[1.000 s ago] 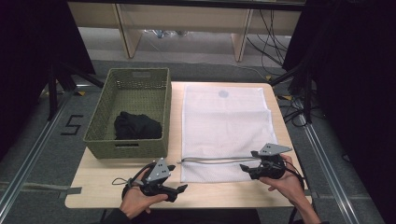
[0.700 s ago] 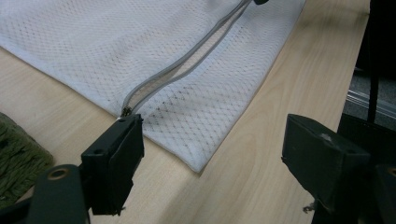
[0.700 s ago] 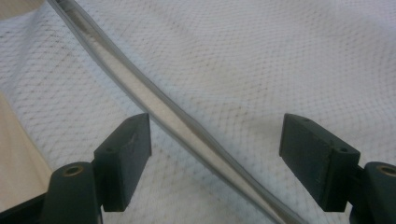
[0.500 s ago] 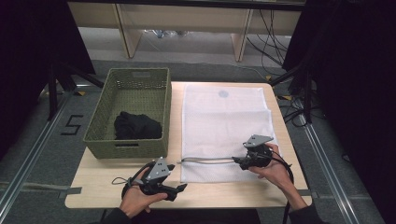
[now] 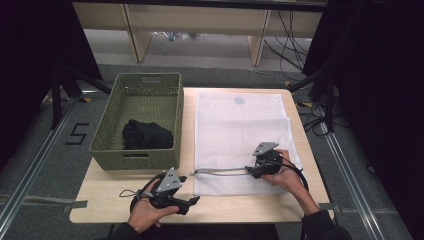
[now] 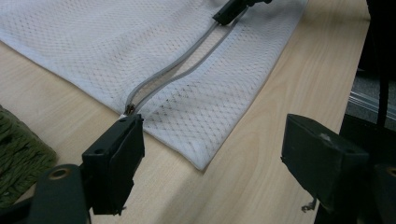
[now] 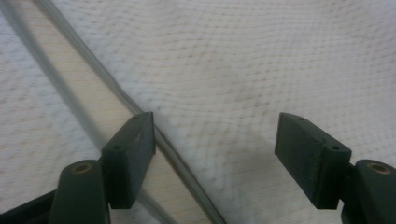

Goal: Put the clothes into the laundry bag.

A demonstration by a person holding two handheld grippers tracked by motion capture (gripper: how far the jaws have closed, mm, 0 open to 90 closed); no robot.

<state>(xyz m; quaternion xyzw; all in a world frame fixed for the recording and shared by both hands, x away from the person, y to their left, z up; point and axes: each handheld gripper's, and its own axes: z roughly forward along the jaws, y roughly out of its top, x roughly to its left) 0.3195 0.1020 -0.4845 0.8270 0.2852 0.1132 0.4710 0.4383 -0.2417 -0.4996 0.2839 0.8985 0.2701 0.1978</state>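
A white mesh laundry bag (image 5: 240, 125) lies flat on the table, and its grey zipper (image 5: 220, 172) gapes open along the near edge. My right gripper (image 5: 251, 170) rests on the bag at the zipper's right end. Its jaws are open and have just been closing a little; in the right gripper view (image 7: 215, 149) mesh lies between them, with the zipper tape (image 7: 116, 93) by the left jaw. My left gripper (image 5: 189, 191) is open near the table's front edge. In the left gripper view (image 6: 210, 154) the zipper's (image 6: 177, 65) closed end sits just beyond its left jaw.
A green woven basket (image 5: 145, 82) stands on the table's left half with a black cloth (image 5: 147, 135) in it. Bare wood (image 5: 240, 207) runs along the front edge. Cables and dark stands flank the table on the right.
My right gripper has moved left along the bag's near edge and sunk onto the open zipper. The left gripper has stayed where it was.
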